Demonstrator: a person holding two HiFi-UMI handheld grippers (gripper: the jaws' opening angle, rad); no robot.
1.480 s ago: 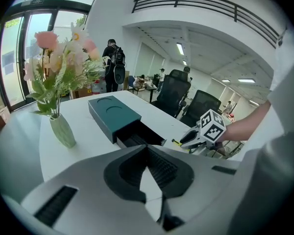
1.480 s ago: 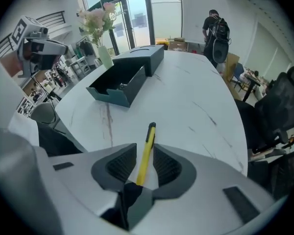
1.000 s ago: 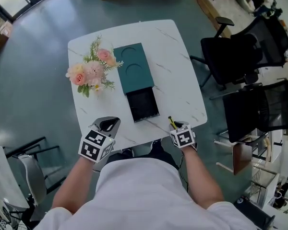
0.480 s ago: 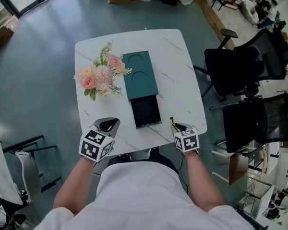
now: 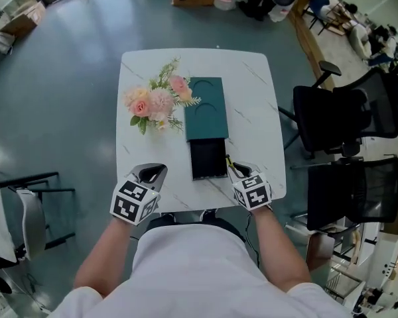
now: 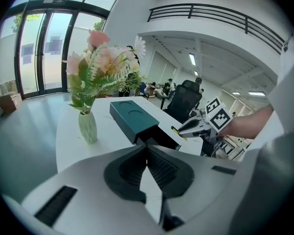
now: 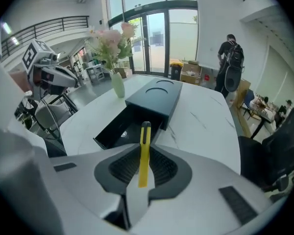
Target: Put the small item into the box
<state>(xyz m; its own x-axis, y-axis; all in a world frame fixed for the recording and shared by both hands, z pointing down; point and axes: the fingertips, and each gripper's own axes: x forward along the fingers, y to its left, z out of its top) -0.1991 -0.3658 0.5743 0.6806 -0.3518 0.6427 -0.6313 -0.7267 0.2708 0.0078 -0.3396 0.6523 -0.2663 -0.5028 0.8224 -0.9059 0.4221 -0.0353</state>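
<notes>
Right gripper view alone shows the yellow cutter point(image 7: 144, 153) clamped

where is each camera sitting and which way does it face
head view: on the person's head, aimed steeply down at the white marble-look table; forearms, torso, left gripper, right gripper show.
left gripper view: rides the left gripper, facing the dark green box with open black drawer; own fingers shut.
right gripper view: rides the right gripper, facing that drawer; own fingers hold a slim yellow tool.
shared: all show the box and pink flowers.
</notes>
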